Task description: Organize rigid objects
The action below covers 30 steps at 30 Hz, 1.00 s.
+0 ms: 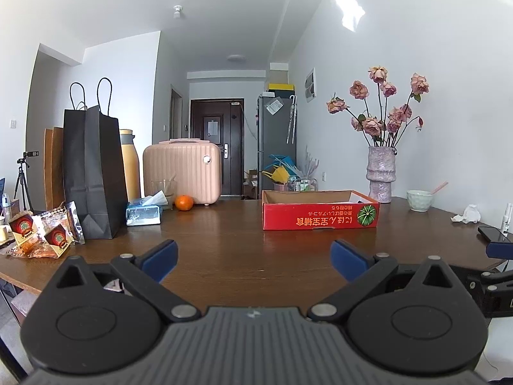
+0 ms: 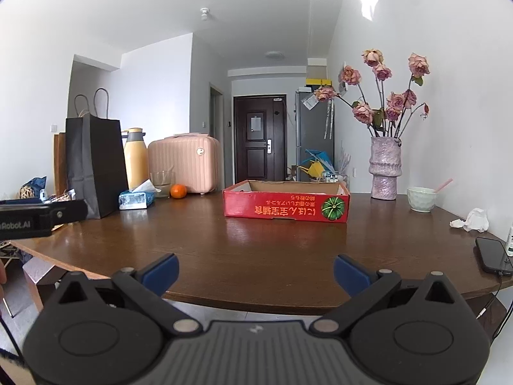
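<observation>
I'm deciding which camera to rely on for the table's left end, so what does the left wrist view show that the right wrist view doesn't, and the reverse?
Only the left wrist view shows the snack packets plainly at the table's left end, plus a tripod behind them. Only the right wrist view shows the whole phone with its cable, and the table's near edge with floor below. Both show the red cardboard box, orange, black paper bag, vase of roses and bowl. Both the left tool and right tool are open and empty.
</observation>
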Available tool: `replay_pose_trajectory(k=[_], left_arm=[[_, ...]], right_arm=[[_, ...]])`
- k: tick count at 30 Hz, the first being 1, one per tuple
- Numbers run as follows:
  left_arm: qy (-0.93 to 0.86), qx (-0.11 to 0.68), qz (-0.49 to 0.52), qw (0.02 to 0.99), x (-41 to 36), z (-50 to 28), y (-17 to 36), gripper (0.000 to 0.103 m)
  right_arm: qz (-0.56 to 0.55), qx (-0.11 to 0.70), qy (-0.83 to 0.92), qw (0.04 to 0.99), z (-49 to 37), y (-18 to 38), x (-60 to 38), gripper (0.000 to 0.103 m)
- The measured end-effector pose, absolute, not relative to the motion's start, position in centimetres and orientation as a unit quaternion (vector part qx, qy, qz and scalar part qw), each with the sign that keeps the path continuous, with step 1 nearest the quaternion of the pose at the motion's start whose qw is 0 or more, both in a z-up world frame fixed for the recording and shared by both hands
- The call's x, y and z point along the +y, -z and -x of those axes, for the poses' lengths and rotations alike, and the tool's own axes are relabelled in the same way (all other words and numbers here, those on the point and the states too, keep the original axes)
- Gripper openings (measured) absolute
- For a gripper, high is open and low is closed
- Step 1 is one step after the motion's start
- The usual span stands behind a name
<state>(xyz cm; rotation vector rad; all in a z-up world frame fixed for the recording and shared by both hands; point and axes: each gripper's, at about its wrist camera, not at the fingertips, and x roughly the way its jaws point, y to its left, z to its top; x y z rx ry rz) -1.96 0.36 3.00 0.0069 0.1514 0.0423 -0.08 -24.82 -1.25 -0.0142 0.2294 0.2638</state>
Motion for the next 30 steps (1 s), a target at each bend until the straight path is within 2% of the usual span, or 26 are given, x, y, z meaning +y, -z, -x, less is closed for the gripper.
replay_pose_trajectory(k=[30], left_arm=[[-0.017,0.057,-0.008,0.998,0.21,2.12,-3.35,0.103]], right_arm=[[0.010,0.103,-0.126,0.987,0.27,1.07,-24.77,0.103]])
